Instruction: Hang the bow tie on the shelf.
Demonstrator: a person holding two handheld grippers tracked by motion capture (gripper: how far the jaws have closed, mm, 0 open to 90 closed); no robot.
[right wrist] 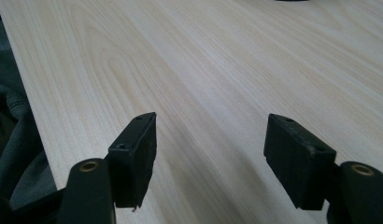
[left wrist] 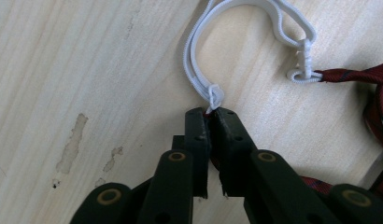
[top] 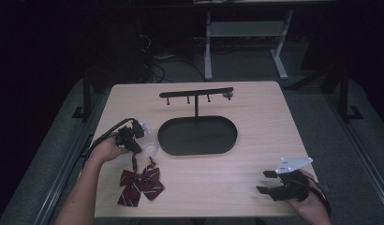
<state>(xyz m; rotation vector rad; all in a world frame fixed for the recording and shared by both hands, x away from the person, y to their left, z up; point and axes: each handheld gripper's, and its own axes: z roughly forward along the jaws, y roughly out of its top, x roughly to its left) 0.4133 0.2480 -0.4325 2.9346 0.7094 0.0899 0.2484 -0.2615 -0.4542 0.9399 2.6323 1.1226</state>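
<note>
Bow tie (top: 141, 184), dark red with pale stripes, lies near the table's (top: 255, 117) front-left corner in the high view, its white strap (top: 151, 150) curling toward the black tray (top: 197, 136) with the hook stand (top: 196, 93). The left gripper (top: 132, 140) sits over the strap's end; the right gripper (top: 274, 182) rests by the front-right corner.

In the left gripper view, the left gripper (left wrist: 210, 112) is pinched shut on the strap (left wrist: 236, 28) just below a small knot (left wrist: 215, 94). So thin a hold may slip when lifted, or the dangling bow tie (left wrist: 367, 88) may swing and miss a hook.

In the right gripper view, the right gripper (right wrist: 210, 135) gapes wide, holding nothing.
</note>
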